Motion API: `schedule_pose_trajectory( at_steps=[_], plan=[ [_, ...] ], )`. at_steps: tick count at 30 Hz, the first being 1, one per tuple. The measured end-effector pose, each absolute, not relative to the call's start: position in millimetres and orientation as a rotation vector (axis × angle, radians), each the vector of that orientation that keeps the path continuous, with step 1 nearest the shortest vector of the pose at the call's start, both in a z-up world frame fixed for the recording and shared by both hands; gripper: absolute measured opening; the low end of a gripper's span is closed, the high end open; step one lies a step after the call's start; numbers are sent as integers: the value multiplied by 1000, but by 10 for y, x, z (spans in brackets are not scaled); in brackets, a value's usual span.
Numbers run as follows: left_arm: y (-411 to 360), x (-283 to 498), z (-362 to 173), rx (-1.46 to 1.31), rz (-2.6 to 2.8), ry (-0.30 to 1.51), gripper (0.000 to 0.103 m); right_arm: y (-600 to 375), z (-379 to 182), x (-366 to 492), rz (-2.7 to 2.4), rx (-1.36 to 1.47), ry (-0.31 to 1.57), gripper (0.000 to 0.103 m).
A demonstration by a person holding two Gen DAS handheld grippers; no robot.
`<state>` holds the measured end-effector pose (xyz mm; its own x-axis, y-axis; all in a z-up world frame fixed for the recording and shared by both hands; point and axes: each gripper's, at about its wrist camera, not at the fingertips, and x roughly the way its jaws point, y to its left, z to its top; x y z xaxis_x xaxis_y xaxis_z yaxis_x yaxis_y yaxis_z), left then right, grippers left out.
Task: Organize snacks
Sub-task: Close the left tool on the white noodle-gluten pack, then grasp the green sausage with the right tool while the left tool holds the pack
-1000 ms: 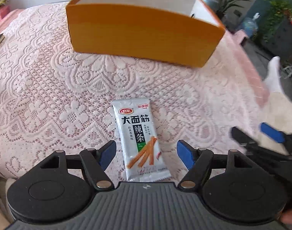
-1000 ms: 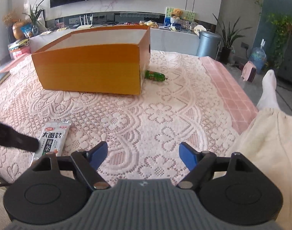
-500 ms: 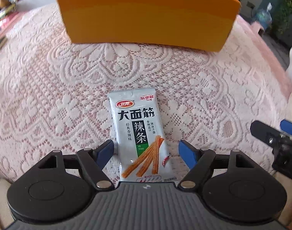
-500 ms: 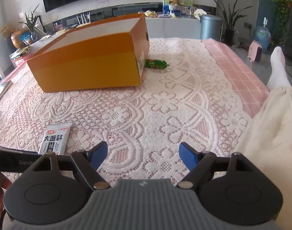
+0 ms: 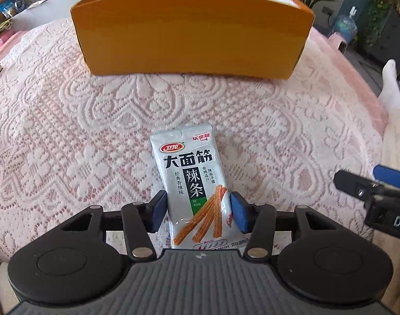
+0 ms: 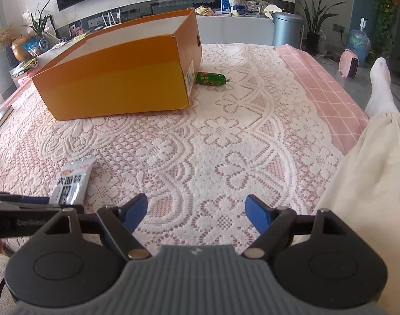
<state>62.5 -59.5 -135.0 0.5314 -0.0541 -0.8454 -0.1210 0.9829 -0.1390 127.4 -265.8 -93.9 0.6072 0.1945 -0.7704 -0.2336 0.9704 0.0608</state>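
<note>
The left gripper (image 5: 197, 210) was closing its fingers on the silver foil snack packet (image 5: 193, 183) lying mid-bed, short of the orange cardboard box (image 5: 192, 39). Right gripper (image 6: 196, 210) spread, empty. Advised: pinch both packet edges squarely before lifting.

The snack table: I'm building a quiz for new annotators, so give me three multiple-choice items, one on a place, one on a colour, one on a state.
1. Where is the green sausage?
A. inside the box
B. on the cloth beside the box's corner
C. in a gripper

2. What colour is the box outside?
A. orange
B. blue
C. white

3. What is between the right gripper pads?
A. a packet
B. the sausage
C. nothing

Answers: B, it lies on the lace by the corner; A, orange walls; C, only bare cloth shows there.
</note>
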Motion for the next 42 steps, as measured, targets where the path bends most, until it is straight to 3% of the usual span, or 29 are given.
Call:
schedule_pose_trajectory(
  at_steps=[8, 13, 24, 28, 42],
  plan=[
    [-503, 747, -1136, -238, 14, 959, 59, -2685, -801, 1443, 292, -105, 902, 78],
    [-480, 855, -1025, -252, -4, 939, 58, -2760, -616, 1681, 384, -165, 889, 68],
    [-471, 1096, -939, -264, -25, 937, 58, -2783, -376, 2311, 553, -436, 812, 67],
    [-462, 1167, -957, -281, -24, 945, 58, -2750, -415, 2586, 586, -547, 789, 61],
    [-496, 1329, -1056, -262, -34, 997, 58, -2613, -813, 3354, 674, -711, 735, 60]
  ],
)
